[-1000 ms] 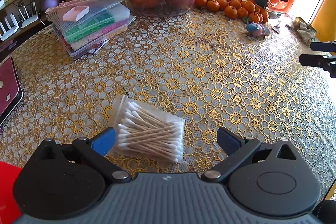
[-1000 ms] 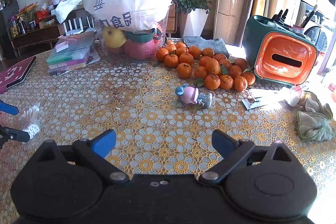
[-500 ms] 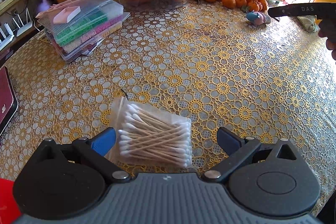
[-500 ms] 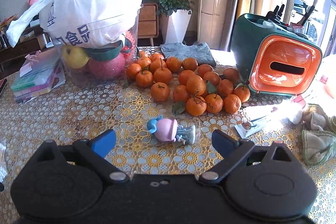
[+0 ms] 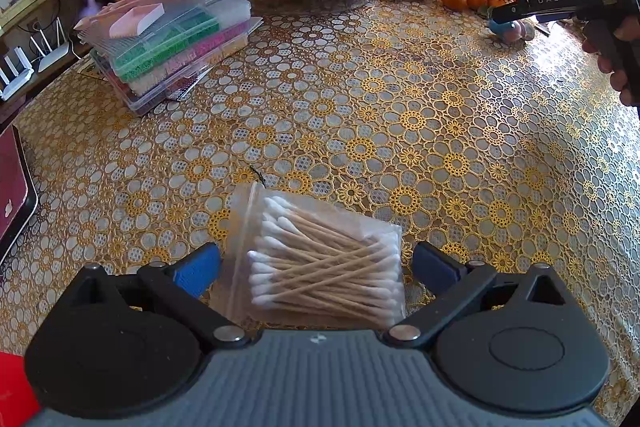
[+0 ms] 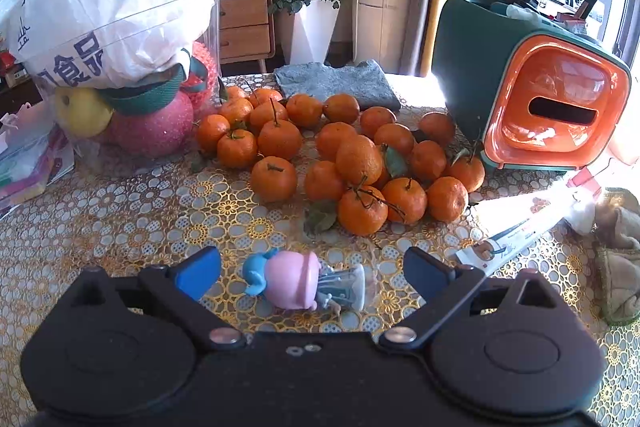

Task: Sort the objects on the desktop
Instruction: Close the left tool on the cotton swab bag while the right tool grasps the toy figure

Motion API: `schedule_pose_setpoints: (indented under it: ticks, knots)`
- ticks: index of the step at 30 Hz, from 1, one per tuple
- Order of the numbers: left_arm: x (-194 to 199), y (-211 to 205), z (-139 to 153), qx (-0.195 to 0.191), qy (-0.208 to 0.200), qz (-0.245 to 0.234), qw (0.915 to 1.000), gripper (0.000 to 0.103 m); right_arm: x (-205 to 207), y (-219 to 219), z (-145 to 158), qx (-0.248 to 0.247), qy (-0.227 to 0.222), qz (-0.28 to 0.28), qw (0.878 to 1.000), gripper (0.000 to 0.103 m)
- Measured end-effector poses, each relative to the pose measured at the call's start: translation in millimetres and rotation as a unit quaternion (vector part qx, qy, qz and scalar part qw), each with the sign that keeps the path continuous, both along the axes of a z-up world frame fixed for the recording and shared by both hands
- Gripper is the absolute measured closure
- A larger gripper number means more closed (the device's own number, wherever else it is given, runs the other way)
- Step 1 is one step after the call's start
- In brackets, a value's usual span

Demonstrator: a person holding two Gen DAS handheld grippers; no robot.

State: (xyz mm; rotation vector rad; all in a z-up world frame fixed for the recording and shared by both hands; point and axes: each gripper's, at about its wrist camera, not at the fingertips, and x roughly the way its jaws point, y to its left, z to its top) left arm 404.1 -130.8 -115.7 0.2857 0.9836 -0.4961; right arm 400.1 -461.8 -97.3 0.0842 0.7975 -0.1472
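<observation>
My left gripper (image 5: 316, 263) stands wide, its jaws either side of the bag of cotton swabs (image 5: 320, 259) without touching it. Over the last second the bag has slid deeper between the fingers, so I have closed in; the grasp itself is not yet made.

My right gripper (image 6: 312, 269) is equally wide, and it has travelled much further: a second ago the toy figurine (image 6: 300, 283) lay well ahead of it, just short of the mandarin pile (image 6: 340, 155); now the figurine lies on its side between the blue pads (image 6: 198, 273), on the near side of the pile. From the left wrist I see the right gripper (image 5: 560, 3) reaching in over that spot, a hand (image 5: 616, 63) on its handle.

I judge both arms are lined up for a pick, neither committed. The swab bag is slack and may crumple when squeezed. The stacked bead boxes (image 5: 168, 39), left of the pile, may be a drop-off, but I cannot tell.
</observation>
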Motion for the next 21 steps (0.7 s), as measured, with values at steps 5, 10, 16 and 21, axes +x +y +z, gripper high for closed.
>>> schedule_pose_setpoints:
  ticks: [5, 10, 16, 21]
  knots:
    - [-0.5, 2.2, -1.3, -0.01, -0.001, 0.0, 0.9999, 0.0, 4.1, -1.4, -8.9, 0.001, 0.009, -0.007, 1.0, 0.005]
    - [-3.2, 3.8, -2.2, -0.015, -0.009, -0.001, 0.9998, 0.0, 6.4, -2.3, -18.3, 0.001, 0.022, -0.009, 1.0, 0.014]
    - [-4.4, 4.1, -2.3, -0.017, -0.015, -0.001, 0.9997, 0.0, 5.4, 0.5, -18.2, -0.005, 0.019, -0.004, 1.0, 0.021]
    - [-8.8, 0.2, -0.5, -0.008, -0.027, -0.001, 0.9996, 0.002, 5.2, 4.3, -15.8, -0.008, 0.018, 0.0, 1.0, 0.027]
